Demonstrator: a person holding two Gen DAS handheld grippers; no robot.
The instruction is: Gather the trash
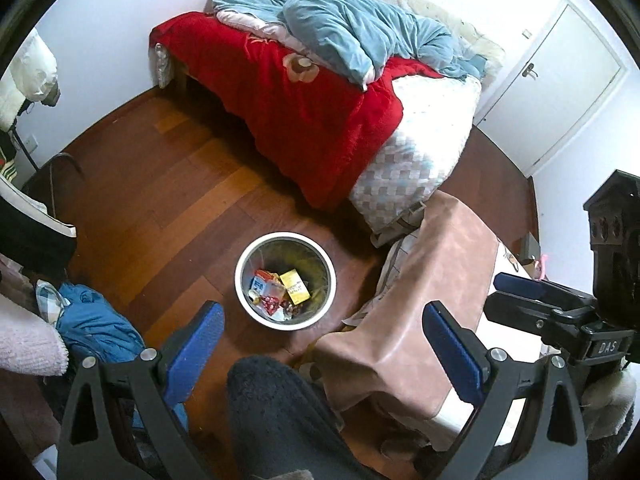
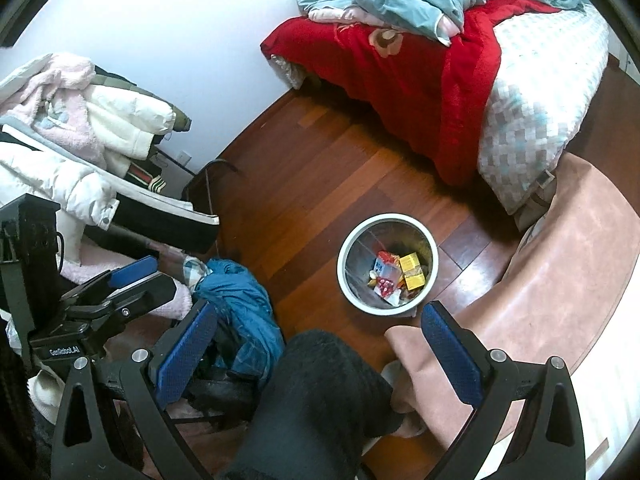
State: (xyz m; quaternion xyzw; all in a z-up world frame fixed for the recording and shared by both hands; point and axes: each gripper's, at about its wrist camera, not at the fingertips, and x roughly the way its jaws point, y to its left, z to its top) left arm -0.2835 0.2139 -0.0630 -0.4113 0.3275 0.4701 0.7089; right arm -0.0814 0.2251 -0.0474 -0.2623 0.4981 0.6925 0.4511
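A round metal trash bin with a white rim [image 1: 245, 256] stands on the wooden floor. It holds a yellow box [image 1: 295, 287], a red-and-blue packet [image 1: 262, 280] and other wrappers. It also shows in the right wrist view [image 2: 344, 264], with the yellow box [image 2: 412, 270] inside. My left gripper [image 1: 324, 336] is open and empty, held high above the bin. My right gripper [image 2: 316, 340] is open and empty, above the floor near the bin. The right gripper shows at the right of the left wrist view [image 1: 532, 288]; the left gripper shows at the left of the right wrist view [image 2: 132, 276].
A bed with a red blanket [image 1: 304, 112] and blue quilt [image 1: 360, 28] is behind the bin. A table with a pink-brown cover [image 1: 420, 292] is on the right. A blue garment [image 2: 240, 312] and piled coats [image 2: 80, 140] lie left. A dark-trousered leg [image 2: 316, 404] is below.
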